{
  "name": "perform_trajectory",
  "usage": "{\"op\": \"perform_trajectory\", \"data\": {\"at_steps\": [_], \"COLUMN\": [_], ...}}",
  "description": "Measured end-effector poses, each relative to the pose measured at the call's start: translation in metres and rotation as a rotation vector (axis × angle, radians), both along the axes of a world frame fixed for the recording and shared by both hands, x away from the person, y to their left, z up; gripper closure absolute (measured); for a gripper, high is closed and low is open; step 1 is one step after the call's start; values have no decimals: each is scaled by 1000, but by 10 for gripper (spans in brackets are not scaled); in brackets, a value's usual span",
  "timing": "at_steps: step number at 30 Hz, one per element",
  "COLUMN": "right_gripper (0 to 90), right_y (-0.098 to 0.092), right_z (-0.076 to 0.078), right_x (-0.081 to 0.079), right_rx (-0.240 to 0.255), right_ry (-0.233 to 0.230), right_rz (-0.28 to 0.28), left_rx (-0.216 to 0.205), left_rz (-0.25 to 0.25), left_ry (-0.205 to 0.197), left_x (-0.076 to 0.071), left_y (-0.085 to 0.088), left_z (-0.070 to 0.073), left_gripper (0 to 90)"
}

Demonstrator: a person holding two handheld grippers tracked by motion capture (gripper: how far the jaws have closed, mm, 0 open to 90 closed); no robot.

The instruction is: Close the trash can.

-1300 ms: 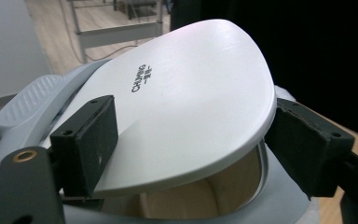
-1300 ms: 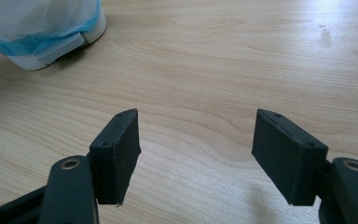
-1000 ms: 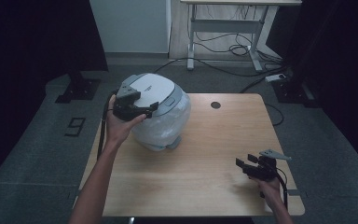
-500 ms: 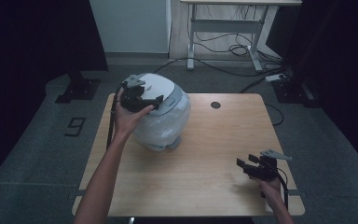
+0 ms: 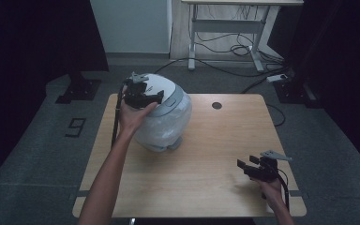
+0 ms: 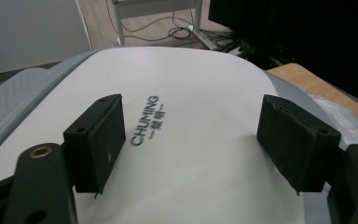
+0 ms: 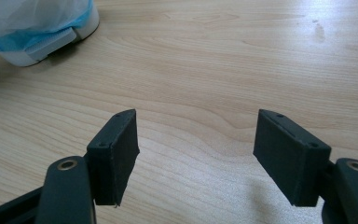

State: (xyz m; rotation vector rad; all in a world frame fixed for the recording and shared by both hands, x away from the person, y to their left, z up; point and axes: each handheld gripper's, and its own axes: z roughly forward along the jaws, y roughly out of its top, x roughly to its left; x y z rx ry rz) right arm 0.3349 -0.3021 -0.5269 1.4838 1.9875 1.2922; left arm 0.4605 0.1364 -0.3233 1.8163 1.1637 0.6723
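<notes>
Left gripper up on the white lid of the rice cooker, jaws spread wide and just been closing a little, nothing pinched, the lid's flat top passing beneath the pads. Cooker standing at the table's far left part, body wrapped in clear plastic. Right gripper down at the near right corner, well apart from the cooker, jaws parted fairly wide over bare wood, gripping nothing. Cooker's foot far off in the right gripper view.
</notes>
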Motion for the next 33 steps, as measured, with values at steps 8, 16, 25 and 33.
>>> {"op": "perform_trajectory", "data": {"at_steps": [8,16,25,33], "right_gripper": [299,298,297,297], "right_y": [-1,-3,-5,-9], "right_z": [2,4,4,5], "right_x": [-1,-2,-2,-1], "right_rx": [0,2,7,16], "right_ry": [-6,-10,-13,-13], "right_rz": [-1,-5,-7,-15], "left_rx": [20,45,29,-77], "left_rz": [19,49,11,-104], "left_ry": [38,4,7,-43], "left_x": [-1,-4,-6,-40], "left_y": [-3,-6,-1,13], "left_z": [5,0,1,-3], "left_gripper": [243,309,309,234]}}
